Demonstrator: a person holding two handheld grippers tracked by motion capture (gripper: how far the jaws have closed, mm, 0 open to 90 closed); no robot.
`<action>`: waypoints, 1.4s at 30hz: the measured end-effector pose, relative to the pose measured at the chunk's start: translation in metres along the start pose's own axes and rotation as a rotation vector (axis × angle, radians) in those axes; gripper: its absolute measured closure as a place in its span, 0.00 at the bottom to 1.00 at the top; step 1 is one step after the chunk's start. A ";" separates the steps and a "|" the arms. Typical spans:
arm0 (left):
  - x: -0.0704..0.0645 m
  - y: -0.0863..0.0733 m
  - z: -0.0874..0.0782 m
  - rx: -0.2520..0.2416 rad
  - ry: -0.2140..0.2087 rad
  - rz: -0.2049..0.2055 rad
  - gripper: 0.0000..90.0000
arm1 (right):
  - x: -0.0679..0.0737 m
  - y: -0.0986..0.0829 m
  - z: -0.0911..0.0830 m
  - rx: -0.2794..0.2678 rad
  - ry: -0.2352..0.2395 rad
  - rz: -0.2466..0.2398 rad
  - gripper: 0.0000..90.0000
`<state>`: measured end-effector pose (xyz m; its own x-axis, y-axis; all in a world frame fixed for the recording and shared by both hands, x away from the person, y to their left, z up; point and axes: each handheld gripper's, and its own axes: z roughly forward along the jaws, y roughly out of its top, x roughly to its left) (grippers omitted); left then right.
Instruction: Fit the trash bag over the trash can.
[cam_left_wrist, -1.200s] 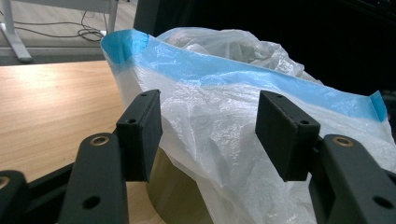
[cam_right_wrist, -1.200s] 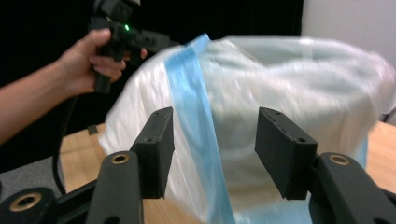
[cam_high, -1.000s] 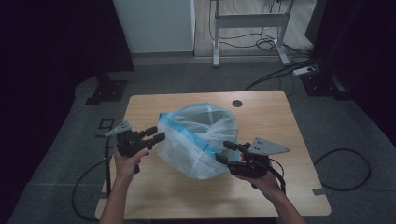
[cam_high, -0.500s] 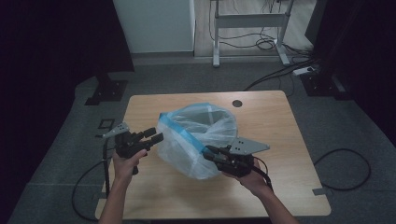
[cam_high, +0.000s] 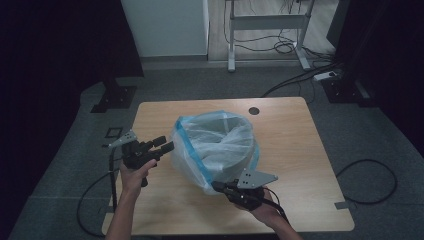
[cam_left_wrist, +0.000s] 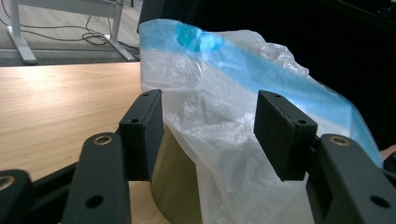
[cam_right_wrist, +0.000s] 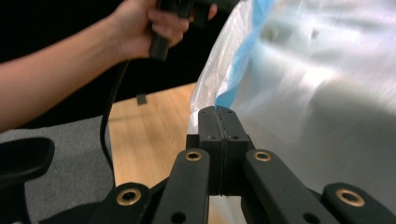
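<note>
Right gripper view, tongs (cam_right_wrist: 217, 116) pinching blurred bag (cam_right_wrist: 322, 93)

I am seeing a translucent white plastic bag (cam_high: 215, 147) with a blue band along its rim, sitting over a round container (cam_left_wrist: 175, 186) near the middle of the worktop (cam_high: 300, 150). The bag is standing puffed up and crinkled, its mouth gaping open upward. A fold of its near lower edge is being pinched in the right gripper (cam_right_wrist: 218, 116). The container's dull metallic wall is showing beneath the bag's hem in the left gripper view.
</note>
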<state>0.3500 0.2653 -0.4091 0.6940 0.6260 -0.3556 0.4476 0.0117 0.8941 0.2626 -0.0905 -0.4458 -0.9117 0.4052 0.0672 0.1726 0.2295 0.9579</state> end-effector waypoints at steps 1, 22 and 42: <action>0.000 0.000 0.000 0.000 0.000 -0.001 0.47 | 0.000 -0.006 0.004 0.021 0.002 0.005 0.99; -0.003 0.013 0.008 0.001 0.014 -0.014 0.47 | -0.015 -0.039 0.016 0.116 -0.017 0.074 0.99; -0.017 0.045 0.039 0.101 0.035 0.003 0.28 | -0.015 -0.039 0.011 0.106 -0.031 0.061 0.98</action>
<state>0.3806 0.2252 -0.3736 0.6757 0.6532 -0.3417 0.5016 -0.0677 0.8625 0.2740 -0.0960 -0.4871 -0.8866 0.4484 0.1137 0.2672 0.2957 0.9171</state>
